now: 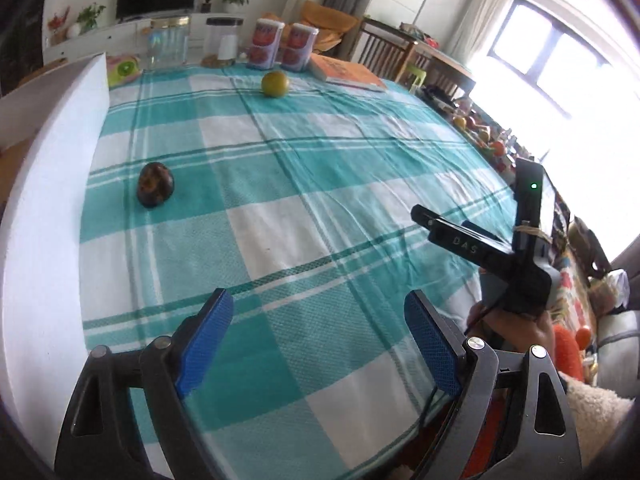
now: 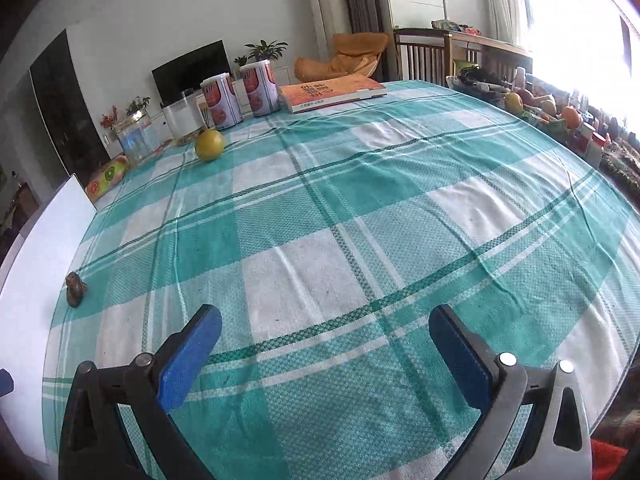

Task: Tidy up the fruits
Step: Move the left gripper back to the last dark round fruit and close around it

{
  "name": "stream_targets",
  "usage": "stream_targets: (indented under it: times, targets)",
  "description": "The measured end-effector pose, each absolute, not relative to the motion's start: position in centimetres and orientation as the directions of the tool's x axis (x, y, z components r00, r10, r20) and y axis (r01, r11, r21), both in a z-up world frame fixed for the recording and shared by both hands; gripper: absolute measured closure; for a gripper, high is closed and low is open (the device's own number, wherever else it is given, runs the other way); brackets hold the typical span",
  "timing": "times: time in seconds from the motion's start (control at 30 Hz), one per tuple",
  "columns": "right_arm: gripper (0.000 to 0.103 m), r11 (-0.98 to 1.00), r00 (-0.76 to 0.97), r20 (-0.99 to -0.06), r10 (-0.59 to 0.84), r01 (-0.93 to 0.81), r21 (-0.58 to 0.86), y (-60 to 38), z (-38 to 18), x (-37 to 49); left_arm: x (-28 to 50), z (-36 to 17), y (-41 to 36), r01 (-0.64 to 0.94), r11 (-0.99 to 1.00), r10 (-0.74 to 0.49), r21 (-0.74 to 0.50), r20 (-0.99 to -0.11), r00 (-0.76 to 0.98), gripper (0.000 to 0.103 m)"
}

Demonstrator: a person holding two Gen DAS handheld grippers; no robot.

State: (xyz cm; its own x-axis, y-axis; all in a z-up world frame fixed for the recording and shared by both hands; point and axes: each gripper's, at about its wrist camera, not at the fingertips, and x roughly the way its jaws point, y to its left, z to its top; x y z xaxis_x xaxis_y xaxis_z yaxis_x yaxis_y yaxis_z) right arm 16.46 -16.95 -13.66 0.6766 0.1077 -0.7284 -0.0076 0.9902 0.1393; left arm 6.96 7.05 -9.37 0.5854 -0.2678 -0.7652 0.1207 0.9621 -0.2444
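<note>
Beyond the tablecloth (image 2: 360,208), the labels on the two cans (image 2: 240,98) are being blurred past reading, the book (image 2: 332,92) title is being left illegible, and the white board (image 1: 44,200) is being cut off by the frame's edge.

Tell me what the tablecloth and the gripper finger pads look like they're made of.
Tablecloth: woven fabric, probably cotton, matte; visible weave and wrinkles. Left gripper and right gripper pads: blue, likely rubber or textured plastic; fine dotted grip pattern.
</note>
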Motion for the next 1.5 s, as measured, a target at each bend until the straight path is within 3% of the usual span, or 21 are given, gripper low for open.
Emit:
stream_targets:
  times: [0.1, 0.2, 0.53, 0.87, 1.0, 1.13, 1.37, 1.43, 1.47, 1.5]
  targets:
    - [0.000, 0.993, 0.631, -0.771, 0.090, -0.002, 0.114, -16.3, -15.1, 16.8, 8.5, -12.4, 6.3, 0.036, 0.997, -0.080, -0.072, -0.798, 0.598, 0.014]
    - [0.000, 0.994, 0.628, -0.773, 0.093, -0.013, 0.110, -16.1, -15.3, 16.9, 9.9, -14.4, 6.8, -0.018, 1.000, 0.006, -0.005, -0.813, 0.582, 0.014]
    - [0.000, 0.995, 0.619, -0.781, 0.086, -0.012, 0.100, -16.0, -15.4, 16.8, 10.2, -15.2, 7.0, -0.063, 0.998, 0.042, 0.004, -0.796, 0.604, 0.006]
    - [0.000, 0.998, 0.608, -0.792, 0.062, -0.015, 0.067, -15.5, -15.4, 16.9, 10.4, -15.3, 6.9, -0.065, 0.998, 0.045, 0.008, -0.797, 0.602, 0.006]
    - [0.000, 0.998, 0.605, -0.794, 0.057, -0.016, 0.059, -15.4, -15.4, 16.9, 10.8, -15.0, 7.6, -0.068, 0.997, 0.009, -0.038, -0.811, 0.585, 0.007]
    - [0.000, 0.999, 0.603, -0.796, 0.051, -0.017, 0.051, -15.3, -15.5, 17.0, 12.0, -13.6, 12.3, -0.241, 0.929, -0.068, -0.280, -0.771, 0.633, 0.007]
    - [0.000, 0.999, 0.601, -0.797, 0.048, -0.018, 0.047, -15.3, -15.5, 17.0, 15.8, -14.5, 15.6, -0.417, 0.867, 0.069, -0.273, -0.763, 0.643, 0.008]
    - [0.000, 0.999, 0.601, -0.797, 0.049, -0.018, 0.048, -15.3, -15.5, 17.0, 16.7, -14.8, 15.3, -0.414, 0.882, 0.104, -0.225, -0.763, 0.638, 0.011]
    - [0.000, 0.999, 0.602, -0.797, 0.049, -0.018, 0.047, -15.3, -15.5, 17.0, 16.9, -14.9, 15.1, -0.418, 0.889, 0.137, -0.188, -0.761, 0.634, 0.017]
    - [0.000, 0.999, 0.601, -0.797, 0.049, -0.018, 0.048, -15.3, -15.5, 17.0, 16.9, -14.8, 14.9, -0.420, 0.894, 0.167, -0.155, -0.755, 0.634, 0.050]
